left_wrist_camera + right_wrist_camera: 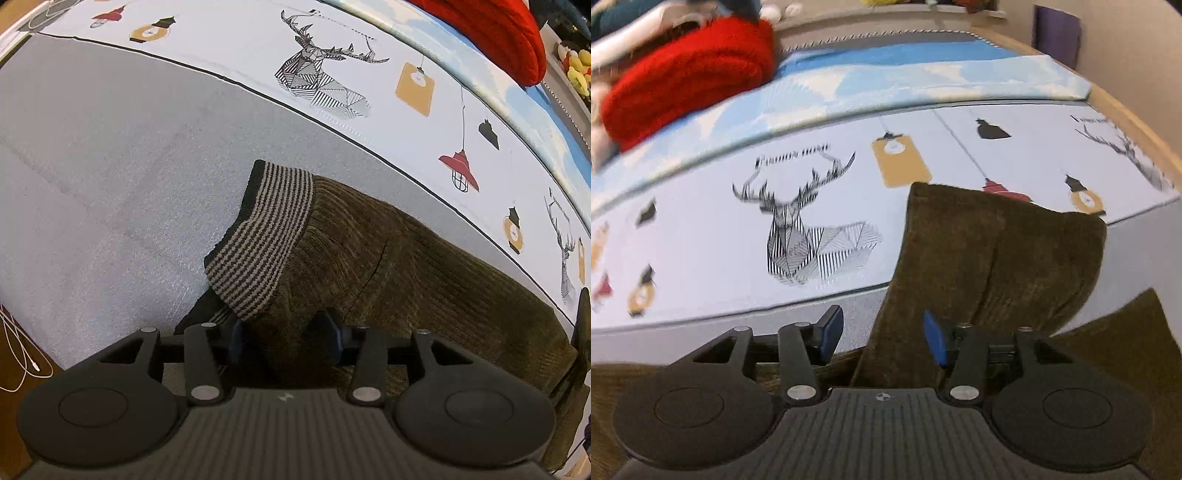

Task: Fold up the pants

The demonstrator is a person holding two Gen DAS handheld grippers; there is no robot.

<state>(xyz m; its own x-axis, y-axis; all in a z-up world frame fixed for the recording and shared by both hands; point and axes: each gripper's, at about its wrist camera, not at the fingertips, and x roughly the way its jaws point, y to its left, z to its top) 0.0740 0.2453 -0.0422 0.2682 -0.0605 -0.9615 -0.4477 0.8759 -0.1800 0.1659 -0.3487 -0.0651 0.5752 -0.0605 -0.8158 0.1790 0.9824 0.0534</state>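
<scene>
Your pants lie on a bed. They are dark brown and have little ribs, like corduroy. They rest on the grey sheet, close to the white cover with the deer heads and lamps on it.

Look through your left camera. Your left tongs point down at the pants. The two blue pads stand apart, one on each side of a hump of brown cloth. The cloth sits right between them. The pads look very close to it, but you cannot tell for sure if they press on it. The striped cuff is just above the tongs. It is folded over, with thin black and tan lines. The rest of the pants runs off to the right and down, along the dark edge line of the white cover.

Now look through your right camera. Your right tongs are spread wide and pinch nothing. The left pad hangs over the grey sheet, off the pants. The right pad is over the brown cloth. A folded part of the pants goes up from between the pads and lies partly on the white cover. More brown cloth shows at the bottom left and at the right.

A fluffy red thing sits far back on the bed, well apart from the pants. A thin white cord lies at the left edge, off the sheet.
</scene>
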